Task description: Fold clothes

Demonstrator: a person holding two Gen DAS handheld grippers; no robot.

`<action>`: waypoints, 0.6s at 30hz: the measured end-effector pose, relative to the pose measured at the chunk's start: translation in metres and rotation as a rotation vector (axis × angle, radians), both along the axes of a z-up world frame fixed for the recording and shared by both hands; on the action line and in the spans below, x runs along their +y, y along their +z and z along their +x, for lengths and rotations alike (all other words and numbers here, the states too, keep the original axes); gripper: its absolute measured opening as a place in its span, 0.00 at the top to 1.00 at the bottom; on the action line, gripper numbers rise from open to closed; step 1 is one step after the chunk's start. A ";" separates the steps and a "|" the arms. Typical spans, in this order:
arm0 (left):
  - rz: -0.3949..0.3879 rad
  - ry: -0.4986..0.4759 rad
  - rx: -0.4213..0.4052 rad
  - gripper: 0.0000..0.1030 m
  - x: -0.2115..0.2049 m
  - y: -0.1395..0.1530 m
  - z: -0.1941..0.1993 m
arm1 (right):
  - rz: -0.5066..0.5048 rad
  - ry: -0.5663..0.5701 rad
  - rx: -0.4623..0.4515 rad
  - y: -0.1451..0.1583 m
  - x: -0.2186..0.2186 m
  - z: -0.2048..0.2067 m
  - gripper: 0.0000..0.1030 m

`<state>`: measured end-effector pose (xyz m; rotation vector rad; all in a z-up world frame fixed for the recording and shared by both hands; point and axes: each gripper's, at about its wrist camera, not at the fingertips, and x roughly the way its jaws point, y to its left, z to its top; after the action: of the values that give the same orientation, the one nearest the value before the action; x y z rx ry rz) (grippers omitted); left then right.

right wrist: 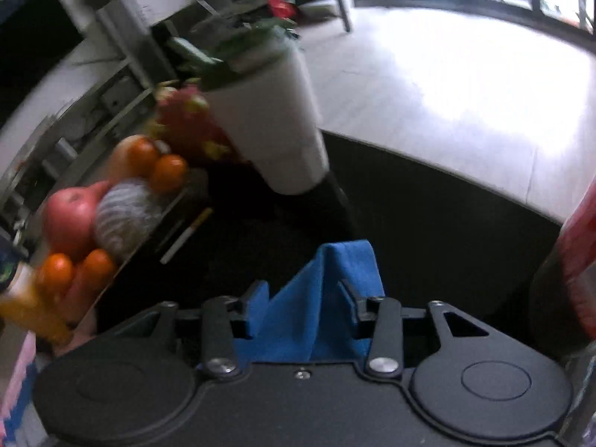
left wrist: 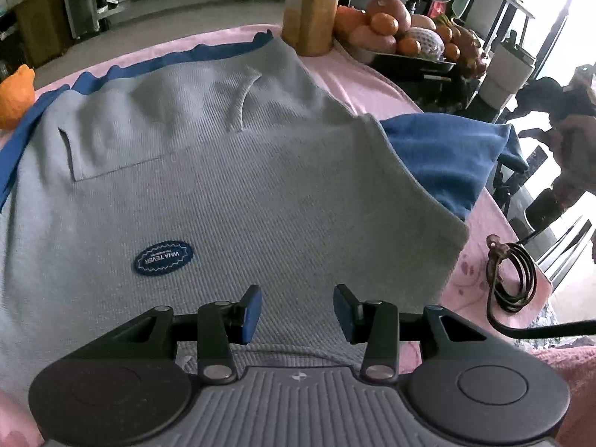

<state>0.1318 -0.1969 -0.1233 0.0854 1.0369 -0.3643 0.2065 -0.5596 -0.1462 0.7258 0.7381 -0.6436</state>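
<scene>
A grey ribbed shirt (left wrist: 231, 171) with blue trim, a chest pocket and a blue oval patch (left wrist: 164, 257) lies spread on the pink-covered table (left wrist: 357, 85). Its blue sleeve (left wrist: 447, 156) sticks out at the right. My left gripper (left wrist: 297, 311) is open and empty, hovering just over the shirt's near edge. In the right wrist view my right gripper (right wrist: 303, 309) is closed on a bunched fold of blue fabric (right wrist: 320, 298), held up over the dark table edge.
A fruit tray (left wrist: 406, 48) with oranges and apples stands at the far right, also in the right wrist view (right wrist: 108, 201). A tall yellow bottle (left wrist: 313, 7) stands behind the shirt. A white pot (right wrist: 268, 119) stands beside the tray. A coiled black cable (left wrist: 510, 275) lies right of the shirt. An orange toy (left wrist: 15, 97) sits far left.
</scene>
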 end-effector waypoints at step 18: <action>-0.015 0.023 0.005 0.59 0.011 -0.008 0.004 | 0.111 0.149 -0.455 0.036 0.008 -0.005 0.98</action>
<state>0.1353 -0.1860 -0.1311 0.0591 1.0390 -0.3517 0.2011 -0.5520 -0.1097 0.8723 0.4035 -0.2855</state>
